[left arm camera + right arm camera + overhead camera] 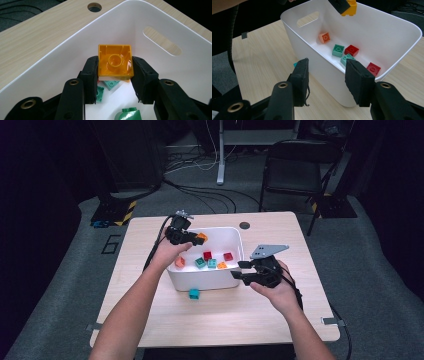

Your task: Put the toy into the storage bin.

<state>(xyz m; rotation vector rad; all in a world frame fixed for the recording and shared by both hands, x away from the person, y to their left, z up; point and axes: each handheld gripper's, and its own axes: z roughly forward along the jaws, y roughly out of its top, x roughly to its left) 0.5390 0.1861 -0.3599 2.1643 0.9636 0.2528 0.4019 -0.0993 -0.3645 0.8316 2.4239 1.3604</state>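
Left gripper [115, 75] clamps orange brick [115, 60] over, seemingly, white bin [75, 45].

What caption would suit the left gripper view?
Left gripper pinches an orange brick, hollow underside facing the camera, over the white bin.

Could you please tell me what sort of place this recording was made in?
Probably a lab or studio set up for recording. A small wooden table stands on grey carpet, with loose cables on the floor, a folding chair behind and hazard-striped stand bases.
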